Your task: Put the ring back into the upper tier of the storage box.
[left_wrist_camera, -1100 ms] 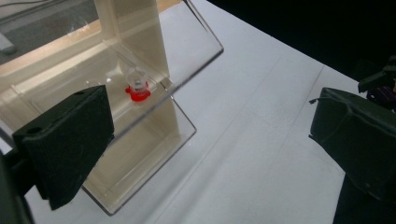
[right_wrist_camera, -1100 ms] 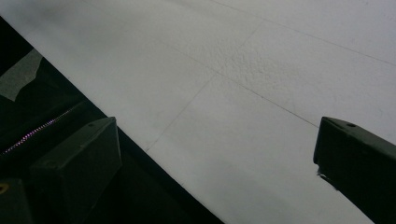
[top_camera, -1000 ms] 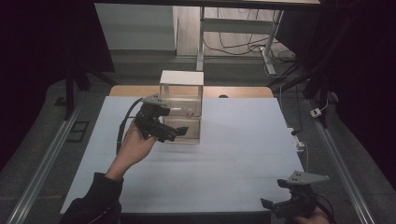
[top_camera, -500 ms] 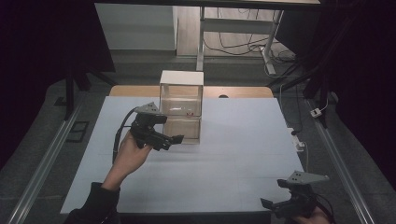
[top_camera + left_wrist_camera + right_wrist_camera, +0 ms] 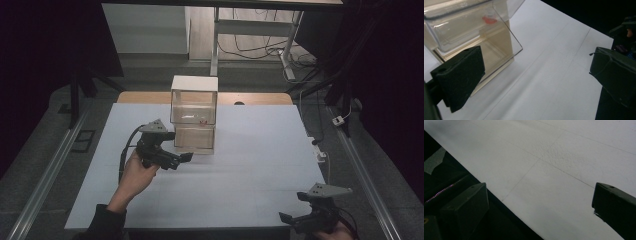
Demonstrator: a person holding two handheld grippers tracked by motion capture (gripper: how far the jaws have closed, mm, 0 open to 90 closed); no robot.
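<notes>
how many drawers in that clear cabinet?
2. The upper drawer sits at the top of the clear cabinet with a small red item inside; the lower drawer is beneath it, beside the left claw.

Your work surface is a table [image 5: 250, 165] covered by a pale white sheet; a strip of wood-coloured top shows along its far edge. Faint straight seams cross the sheet. Standing directly on it, toward the far side and a little left of centre, you have a clear two-tier drawer box [image 5: 194, 114] with cream framing. A small red item [image 5: 203, 123] sits inside its upper tier. The sheet's near right corner meets dark floor.
</notes>
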